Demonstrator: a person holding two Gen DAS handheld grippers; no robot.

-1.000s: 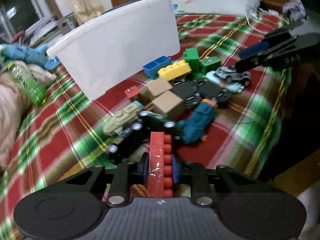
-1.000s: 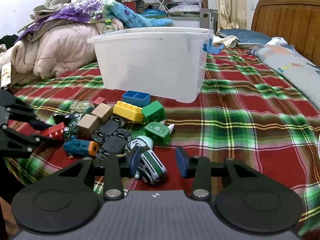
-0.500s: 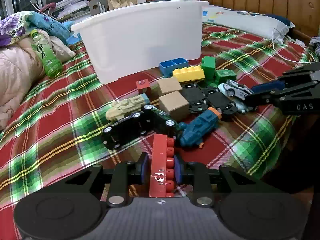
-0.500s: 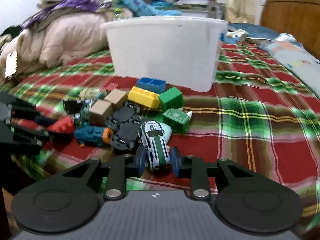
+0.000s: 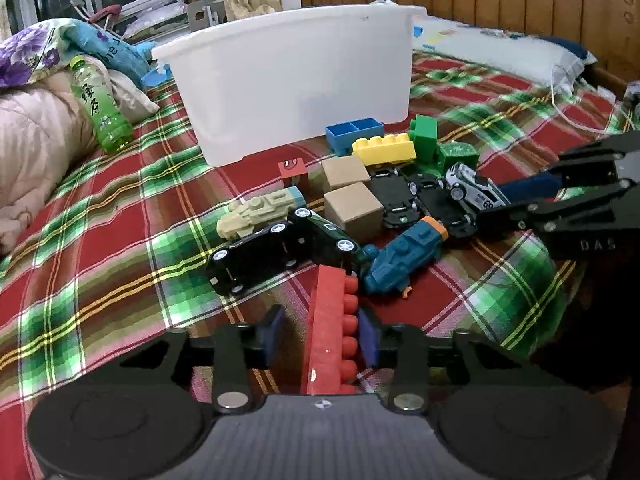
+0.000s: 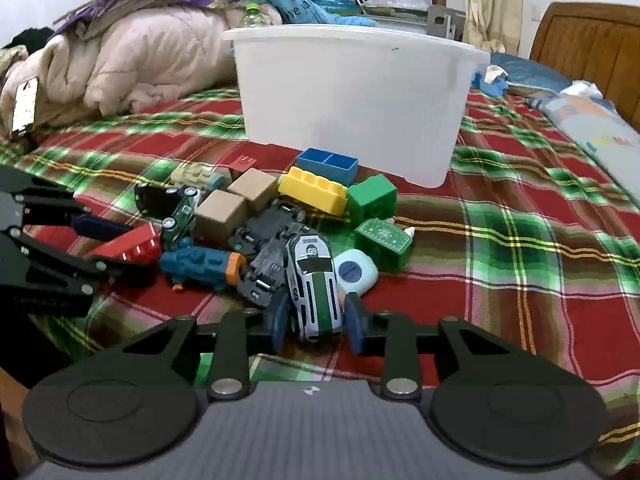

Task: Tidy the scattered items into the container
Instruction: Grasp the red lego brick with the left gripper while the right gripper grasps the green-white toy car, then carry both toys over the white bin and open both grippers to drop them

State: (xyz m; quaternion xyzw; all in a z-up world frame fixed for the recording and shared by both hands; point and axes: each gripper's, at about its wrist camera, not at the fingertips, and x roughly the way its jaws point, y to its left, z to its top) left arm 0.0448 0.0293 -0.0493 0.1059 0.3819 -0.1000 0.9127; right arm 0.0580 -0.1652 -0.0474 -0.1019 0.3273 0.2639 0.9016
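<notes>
A white plastic tub (image 5: 296, 76) (image 6: 352, 96) stands on the plaid bed behind a pile of toys. My left gripper (image 5: 322, 334) has opened; a red brick (image 5: 330, 332) stands between its fingers, with a gap at the left pad. The red brick also shows in the right wrist view (image 6: 128, 246). My right gripper (image 6: 316, 322) brackets a white and green toy car (image 6: 314, 284), which also shows in the left wrist view (image 5: 474, 188); small gaps show at the pads.
The pile holds a black car (image 5: 256, 256), teal train (image 5: 404, 256), tan tank (image 5: 260, 214), two cardboard cubes (image 5: 352, 210), yellow brick (image 5: 384, 148), blue tray brick (image 5: 354, 132), green bricks (image 6: 372, 200). A green bottle (image 5: 100, 108) and quilts (image 6: 140, 64) lie left.
My left gripper's fingers have spread off the red brick. My right gripper moved in around the white and green car and now stands slightly wider than half a second ago.
</notes>
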